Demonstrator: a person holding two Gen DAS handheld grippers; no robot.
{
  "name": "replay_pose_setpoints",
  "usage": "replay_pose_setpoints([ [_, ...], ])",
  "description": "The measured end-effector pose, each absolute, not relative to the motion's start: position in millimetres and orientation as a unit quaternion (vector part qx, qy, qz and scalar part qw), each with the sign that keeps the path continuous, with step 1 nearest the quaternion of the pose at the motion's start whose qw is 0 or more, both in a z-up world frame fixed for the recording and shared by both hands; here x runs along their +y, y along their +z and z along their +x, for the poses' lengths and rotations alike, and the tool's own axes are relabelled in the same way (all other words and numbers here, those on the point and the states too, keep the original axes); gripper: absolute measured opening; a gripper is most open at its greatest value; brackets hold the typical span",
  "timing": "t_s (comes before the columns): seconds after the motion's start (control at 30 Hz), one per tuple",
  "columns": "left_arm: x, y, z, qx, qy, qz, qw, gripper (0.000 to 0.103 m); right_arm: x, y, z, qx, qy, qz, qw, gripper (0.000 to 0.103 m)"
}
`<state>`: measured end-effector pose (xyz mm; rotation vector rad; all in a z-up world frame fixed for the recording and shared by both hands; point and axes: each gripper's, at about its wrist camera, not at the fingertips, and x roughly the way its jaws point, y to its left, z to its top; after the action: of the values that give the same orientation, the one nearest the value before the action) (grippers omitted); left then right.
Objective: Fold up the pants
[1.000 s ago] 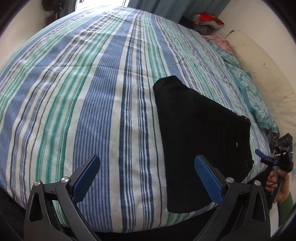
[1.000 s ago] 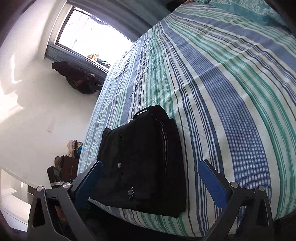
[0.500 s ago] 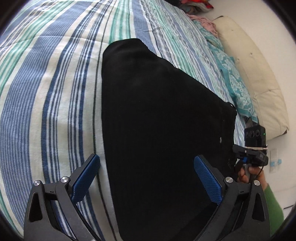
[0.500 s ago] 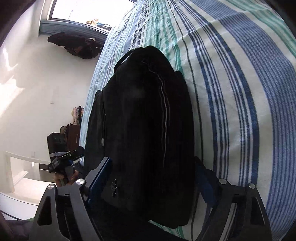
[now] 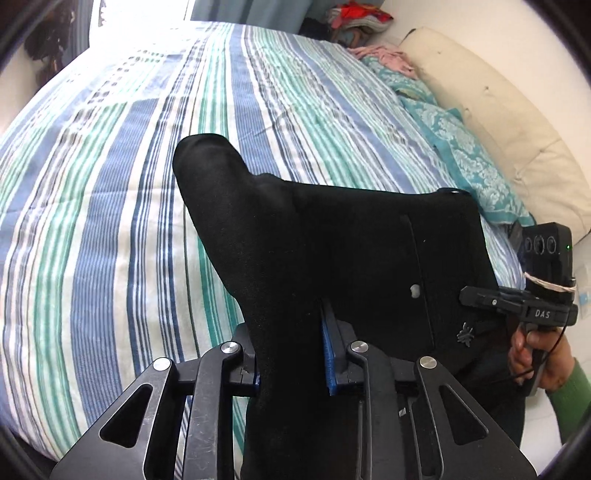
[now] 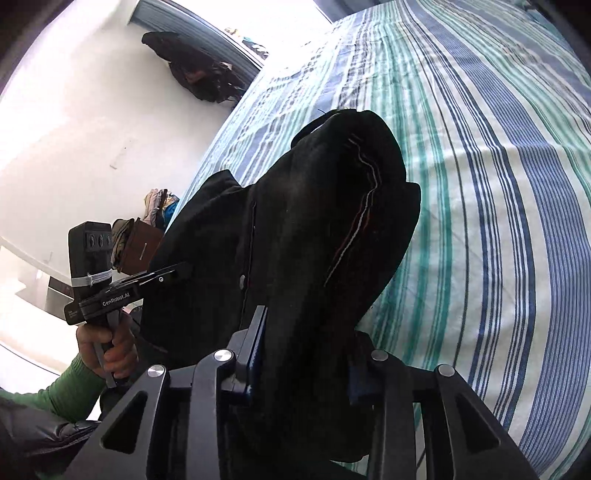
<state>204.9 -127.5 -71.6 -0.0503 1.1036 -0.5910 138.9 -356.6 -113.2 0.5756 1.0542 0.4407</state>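
Observation:
The black folded pants (image 5: 332,236) lie at the near edge of the striped bed (image 5: 110,184), with their near part lifted. My left gripper (image 5: 291,354) is shut on the pants' near left edge. My right gripper (image 6: 303,354) is shut on the pants (image 6: 314,221) at their near right corner. Each gripper shows in the other's view: the right one (image 5: 480,299) at the pants' right side, the left one (image 6: 162,277) at their left side. The cloth hides most of the blue pads.
A cream headboard cushion (image 5: 498,122) and a teal patterned pillow (image 5: 458,151) lie along the bed's right side. Clothes (image 5: 354,18) are piled at the far corner. A white wall, window and dark hanging bag (image 6: 199,74) stand beyond the bed's left side.
Both grippers have moved in over the pants' near edge and shut on the cloth. The near part of the pants has risen off the bed.

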Motion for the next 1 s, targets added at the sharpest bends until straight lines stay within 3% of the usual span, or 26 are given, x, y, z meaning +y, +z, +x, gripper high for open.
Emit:
replay_pose_setpoints([
  [0.3, -114, -33, 298, 0.469, -0.244, -0.042, 0.848, 0.024, -336, -58, 244, 0.429, 0.229, 0.252, 0.837, 0.034],
  [0.5, -118, -75, 353, 0.487, -0.214, -0.038, 0.846, 0.025, -339, -84, 316, 0.430, 0.234, 0.267, 0.830, 0.035],
  [0.53, -123, -92, 360, 0.498, -0.207, -0.029, 0.842, 0.029, -342, -98, 324, 0.436, 0.228, 0.273, 0.826, 0.035],
  [0.6, -133, -138, 371, 0.528, -0.164, 0.014, 0.833, 0.048, -354, -137, 339, 0.464, 0.202, 0.290, 0.812, 0.037],
  [0.63, -136, -159, 372, 0.536, -0.140, 0.038, 0.832, 0.075, -361, -161, 343, 0.487, 0.172, 0.302, 0.801, 0.040],
  [0.67, -134, -171, 370, 0.526, -0.132, 0.043, 0.839, 0.089, -372, -187, 345, 0.510, 0.142, 0.324, 0.784, 0.044],
  [0.73, -123, -172, 364, 0.502, -0.114, 0.020, 0.857, 0.099, -389, -216, 339, 0.490, 0.138, 0.402, 0.761, 0.048],
  [0.87, -110, -165, 361, 0.515, -0.108, 0.001, 0.851, 0.099, -389, -208, 339, 0.480, 0.142, 0.386, 0.775, 0.050],
  [1.0, -92, -136, 340, 0.486, -0.086, 0.023, 0.869, 0.099, -400, -181, 325, 0.472, 0.106, 0.367, 0.794, 0.068],
])
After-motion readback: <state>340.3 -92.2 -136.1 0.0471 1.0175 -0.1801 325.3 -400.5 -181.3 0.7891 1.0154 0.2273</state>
